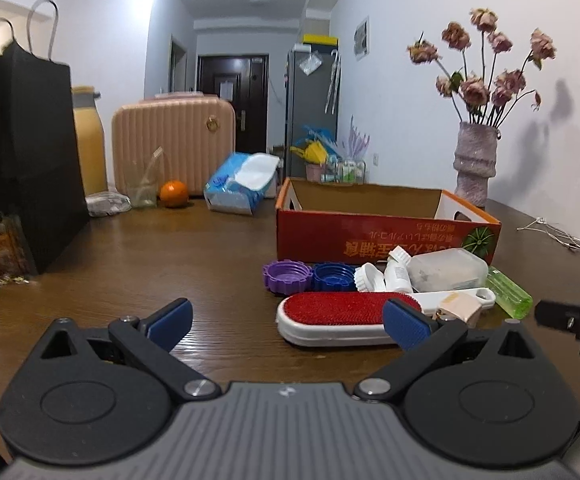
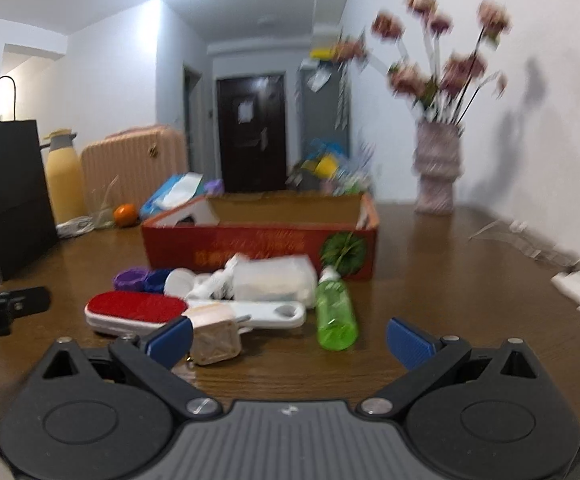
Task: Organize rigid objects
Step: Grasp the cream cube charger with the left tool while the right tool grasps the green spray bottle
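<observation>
Left gripper [image 1: 288, 322] spread wide, empty, low over table [image 1: 170, 272]; right gripper [image 2: 288, 338] likewise wide and empty, touching nothing. Nothing visible inside red cardboard box [image 1: 370, 236]; sorting judged not begun. Left to place: lint brush [image 1: 330, 314], purple cap [image 1: 286, 276], blue cap [image 1: 332, 276], green bottle [image 2: 336, 314], clear jar [image 1: 448, 270], all clustered just before box.

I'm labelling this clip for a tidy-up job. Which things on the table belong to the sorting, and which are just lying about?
Job: red lint brush, purple cap, blue cap, green bottle, clear tub, cardboard box.

Lying about: black bag, orange, tissue pack, pink case, flower vase.
</observation>
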A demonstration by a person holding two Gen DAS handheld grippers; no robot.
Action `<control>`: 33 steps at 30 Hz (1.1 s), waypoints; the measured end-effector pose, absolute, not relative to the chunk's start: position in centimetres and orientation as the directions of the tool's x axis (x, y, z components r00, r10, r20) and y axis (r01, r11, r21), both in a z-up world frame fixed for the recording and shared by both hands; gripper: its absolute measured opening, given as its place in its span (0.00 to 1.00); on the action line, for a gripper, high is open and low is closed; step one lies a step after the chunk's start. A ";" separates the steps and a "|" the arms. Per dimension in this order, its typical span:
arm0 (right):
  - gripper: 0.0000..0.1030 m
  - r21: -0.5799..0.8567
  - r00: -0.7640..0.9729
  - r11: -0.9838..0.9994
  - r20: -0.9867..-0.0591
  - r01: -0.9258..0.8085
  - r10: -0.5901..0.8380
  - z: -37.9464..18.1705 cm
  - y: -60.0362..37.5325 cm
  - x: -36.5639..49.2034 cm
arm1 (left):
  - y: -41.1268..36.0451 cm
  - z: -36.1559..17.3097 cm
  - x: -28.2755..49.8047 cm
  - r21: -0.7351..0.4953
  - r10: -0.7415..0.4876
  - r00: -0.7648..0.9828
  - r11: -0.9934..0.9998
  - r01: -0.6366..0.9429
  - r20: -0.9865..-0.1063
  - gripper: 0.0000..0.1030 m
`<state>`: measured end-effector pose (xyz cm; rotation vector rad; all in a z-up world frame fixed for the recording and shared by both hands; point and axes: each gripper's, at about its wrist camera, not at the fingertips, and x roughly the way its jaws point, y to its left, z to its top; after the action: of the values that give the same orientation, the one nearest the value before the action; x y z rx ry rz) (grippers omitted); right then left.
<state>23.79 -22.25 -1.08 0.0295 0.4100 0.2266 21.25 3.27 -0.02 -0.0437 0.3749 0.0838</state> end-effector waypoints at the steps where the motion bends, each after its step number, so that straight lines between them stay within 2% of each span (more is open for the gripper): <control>1: 0.94 0.094 0.877 0.969 -0.413 -0.228 0.246 -1.2 -22.4 24.7 | 3.2 -0.1 21.8 -0.032 0.069 0.925 0.996 -0.087 -0.374 1.00; 2: 0.90 0.108 0.867 0.965 -0.423 -0.240 0.263 -1.4 -22.5 25.2 | 3.0 -0.2 22.5 -0.035 0.062 0.922 0.996 -0.082 -0.382 1.00; 4: 0.89 0.127 0.851 0.960 -0.444 -0.251 0.281 -1.6 -22.7 26.6 | 2.7 -0.5 23.7 -0.038 0.053 0.915 0.997 -0.074 -0.400 1.00; 8: 0.89 0.110 0.839 0.956 -0.460 -0.272 0.292 -1.8 -22.4 28.4 | 2.0 -1.0 26.0 -0.039 0.023 0.898 0.998 -0.045 -0.439 1.00; 15: 0.90 0.167 0.809 0.924 -0.447 -0.344 0.382 -1.7 -22.0 29.7 | 0.9 -1.7 27.9 -0.032 0.000 0.876 0.999 -0.017 -0.482 1.00; 18: 0.89 0.118 0.838 0.943 -0.434 -0.312 0.331 -1.8 -21.8 30.5 | 0.2 -2.1 28.3 -0.027 -0.022 0.868 1.000 0.009 -0.496 1.00; 22: 0.89 0.097 0.853 0.960 -0.441 -0.264 0.279 -2.0 -22.9 32.3 | -1.1 -1.7 28.7 -0.035 -0.086 0.876 0.996 0.079 -0.474 1.00; 27: 0.79 0.103 0.858 0.972 -0.458 -0.209 0.233 -2.4 -25.1 34.7 | -5.4 -2.2 29.0 0.025 -0.214 0.860 0.967 0.254 -0.463 1.00; 31: 0.74 0.142 0.835 0.969 -0.492 -0.203 0.247 -2.9 -26.1 36.8 | -7.7 -3.1 29.9 0.074 -0.252 0.842 0.943 0.324 -0.476 0.89; 32: 0.68 0.156 0.826 0.966 -0.501 -0.208 0.258 -3.1 -26.1 37.5 | -8.0 -3.2 30.4 0.069 -0.253 0.831 0.942 0.328 -0.495 0.82; 33: 0.64 0.158 0.819 0.965 -0.510 -0.211 0.263 -3.3 -26.0 38.0 | -8.2 -3.3 30.5 0.071 -0.247 0.834 0.944 0.322 -0.494 0.80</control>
<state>37.99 -25.99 -3.34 0.0965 0.5566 0.2524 30.53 -8.15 -3.29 0.1538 0.5016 -0.3024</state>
